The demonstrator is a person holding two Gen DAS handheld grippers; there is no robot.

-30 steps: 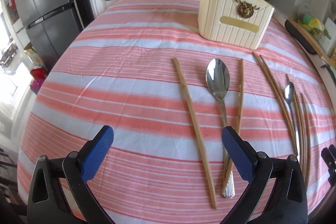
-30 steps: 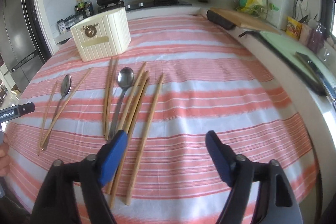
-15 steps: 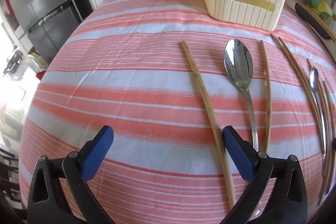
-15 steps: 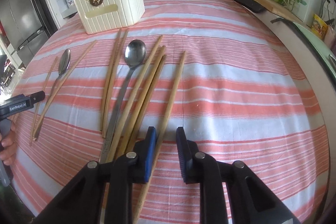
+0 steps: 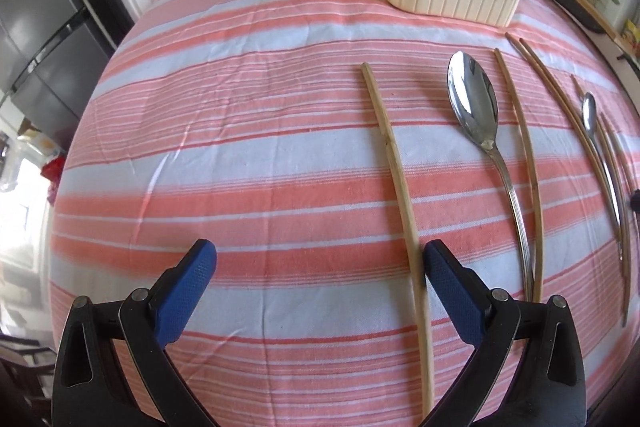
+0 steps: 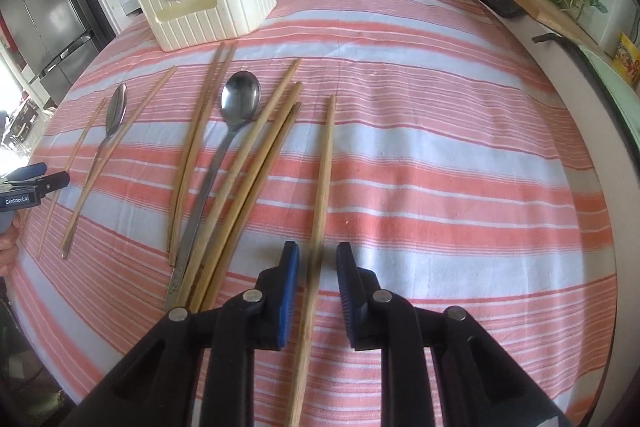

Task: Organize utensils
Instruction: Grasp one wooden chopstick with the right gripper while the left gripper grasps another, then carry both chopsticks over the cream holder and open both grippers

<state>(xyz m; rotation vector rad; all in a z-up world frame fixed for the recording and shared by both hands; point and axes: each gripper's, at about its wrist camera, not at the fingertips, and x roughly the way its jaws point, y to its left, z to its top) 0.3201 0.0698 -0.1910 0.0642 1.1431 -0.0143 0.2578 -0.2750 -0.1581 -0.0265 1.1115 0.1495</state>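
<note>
1. Since half a second ago, our right gripper (image 6: 318,261) has shifted so that the lone chopstick (image 6: 322,187) runs straight between its jaws; our left gripper (image 5: 320,271) has moved closer to the leftmost chopstick (image 5: 396,171).
2. We hold the right jaws narrowly apart, one on each side of the lone chopstick; they are not clamped on it, and gaps show on both sides.
3. We hold the left jaws wide apart. The leftmost chopstick lies just inside the right blue pad (image 5: 452,291).
4. All utensils lie flat on the striped tablecloth (image 6: 440,147). Left of the lone chopstick we see three chopsticks (image 6: 248,187), a large spoon (image 6: 236,107), two more chopsticks (image 6: 196,147) and a small spoon (image 6: 114,115).
5. Behind them stands the cream holder (image 6: 208,3), upright.
</note>
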